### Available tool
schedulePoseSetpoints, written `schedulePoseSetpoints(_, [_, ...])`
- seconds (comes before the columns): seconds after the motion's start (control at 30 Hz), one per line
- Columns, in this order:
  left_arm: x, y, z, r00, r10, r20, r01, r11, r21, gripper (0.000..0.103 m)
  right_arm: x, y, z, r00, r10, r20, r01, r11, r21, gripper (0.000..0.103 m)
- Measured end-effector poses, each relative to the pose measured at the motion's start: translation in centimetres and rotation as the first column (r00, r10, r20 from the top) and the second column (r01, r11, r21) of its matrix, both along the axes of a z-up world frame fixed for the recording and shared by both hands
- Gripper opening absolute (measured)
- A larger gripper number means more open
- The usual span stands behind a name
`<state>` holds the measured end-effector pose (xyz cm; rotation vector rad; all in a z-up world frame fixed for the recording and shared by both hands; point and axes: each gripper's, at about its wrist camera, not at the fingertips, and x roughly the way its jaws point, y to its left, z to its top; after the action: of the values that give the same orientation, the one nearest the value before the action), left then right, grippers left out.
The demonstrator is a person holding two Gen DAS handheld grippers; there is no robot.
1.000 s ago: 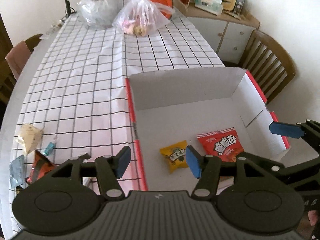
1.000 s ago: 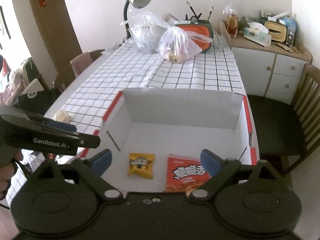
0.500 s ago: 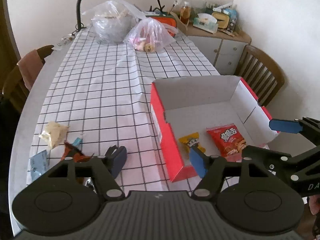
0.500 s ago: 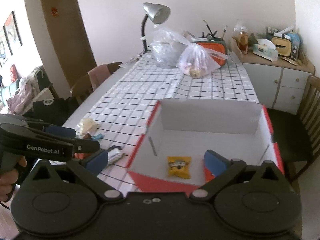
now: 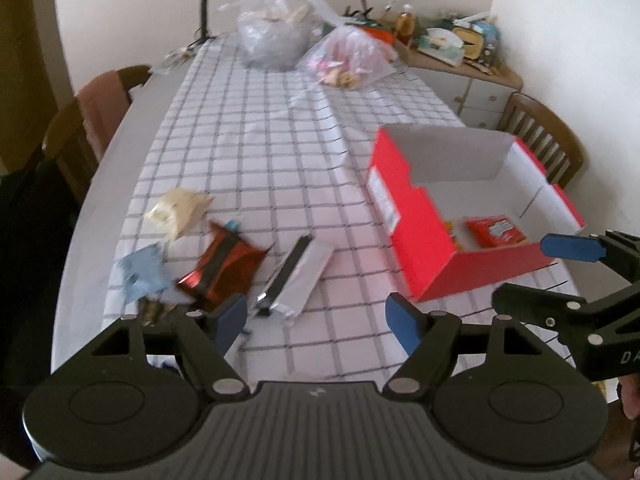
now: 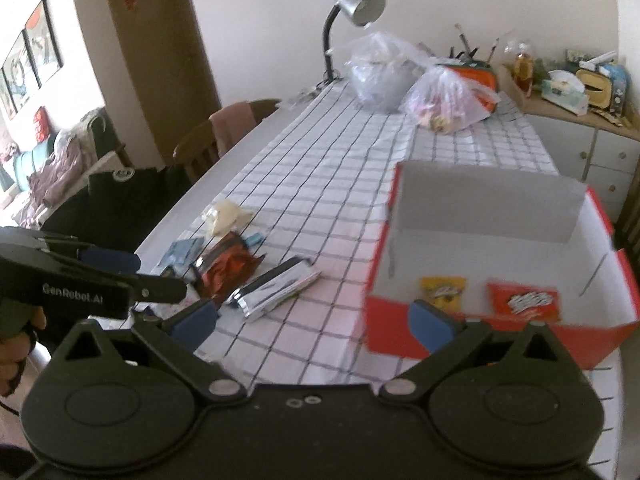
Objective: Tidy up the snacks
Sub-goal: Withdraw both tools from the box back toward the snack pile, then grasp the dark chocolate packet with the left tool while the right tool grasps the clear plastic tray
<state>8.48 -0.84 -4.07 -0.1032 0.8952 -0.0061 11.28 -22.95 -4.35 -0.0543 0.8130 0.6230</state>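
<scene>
A red cardboard box (image 5: 416, 216) stands open on the checked tablecloth, at the right. Inside lie a red snack packet (image 5: 496, 230) and a yellow packet (image 6: 442, 290). Loose snacks lie left of the box: a silver packet (image 5: 294, 276), a dark red foil packet (image 5: 222, 268), a beige packet (image 5: 178, 210), a pale blue packet (image 5: 142, 270). My left gripper (image 5: 316, 318) hovers just in front of the silver packet; its jaws are opening, with nothing between them. My right gripper (image 6: 314, 320) is open and empty, near the box's front left corner (image 6: 376, 332).
Two filled plastic bags (image 5: 276, 36) and a desk lamp (image 6: 352, 4) stand at the table's far end. Wooden chairs (image 5: 100, 120) sit on the left and beyond the box. A cluttered sideboard (image 6: 580, 120) lines the right wall. The table's near edge lies just below the grippers.
Both grippers have drawn back from over the box and shifted left toward the loose snacks. The box now sits at the right of both views. The left jaws stand wider.
</scene>
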Motion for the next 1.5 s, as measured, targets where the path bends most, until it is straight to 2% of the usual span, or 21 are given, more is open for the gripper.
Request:
schedulePoseSetpoints(0.27, [-2.3, 6.1, -2.8, 0.993, 0.092, -0.074, -0.092, 0.996, -0.004, 0.076, -1.6, 4.5, -3.4, 0.996, 0.074, -0.056, -0.077, 0.996, -0.039, 0.103])
schedulePoseSetpoints(0.47, [-3.2, 9.4, -5.5, 0.978, 0.152, -0.143, -0.153, 0.988, 0.009, 0.076, -2.3, 8.2, -6.8, 0.982, 0.158, -0.102, -0.170, 0.978, -0.124, 0.101])
schedulePoseSetpoints(0.77, [-3.1, 11.4, -9.5, 0.957, 0.188, -0.220, -0.186, 0.982, 0.031, 0.076, -2.9, 11.9, -10.2, 0.960, 0.242, -0.140, -0.268, 0.939, -0.214, 0.095])
schedulePoseSetpoints(0.9, [-2.6, 12.0, -10.3, 0.952, 0.202, -0.228, -0.202, 0.979, 0.023, 0.076, -2.7, 12.7, -10.9, 0.956, 0.255, -0.141, -0.282, 0.932, -0.226, 0.093])
schedulePoseSetpoints(1.03, [-2.0, 12.4, -10.9, 0.951, 0.190, -0.244, -0.200, 0.980, -0.017, 0.076, -2.2, 13.4, -11.3, 0.954, 0.265, -0.143, -0.293, 0.928, -0.231, 0.083])
schedulePoseSetpoints(1.17, [-1.3, 12.9, -11.6, 0.942, 0.180, -0.283, -0.203, 0.978, -0.054, 0.076, -1.5, 14.1, -11.7, 0.948, 0.270, -0.167, -0.305, 0.923, -0.237, 0.078])
schedulePoseSetpoints(1.23, [-0.9, 13.2, -11.9, 0.936, 0.184, -0.301, -0.213, 0.975, -0.067, 0.075, -1.3, 14.3, -12.1, 0.946, 0.273, -0.176, -0.312, 0.917, -0.248, 0.071])
schedulePoseSetpoints(1.37, [-0.7, 13.2, -12.2, 0.930, 0.188, -0.315, -0.218, 0.974, -0.064, 0.074, -1.6, 14.7, -12.5, 0.939, 0.292, -0.182, -0.335, 0.897, -0.287, 0.068])
schedulePoseSetpoints(1.5, [-0.7, 13.2, -12.0, 0.931, 0.184, -0.314, -0.216, 0.974, -0.070, 0.064, -1.9, 15.0, -12.4, 0.931, 0.317, -0.183, -0.359, 0.888, -0.287, 0.057])
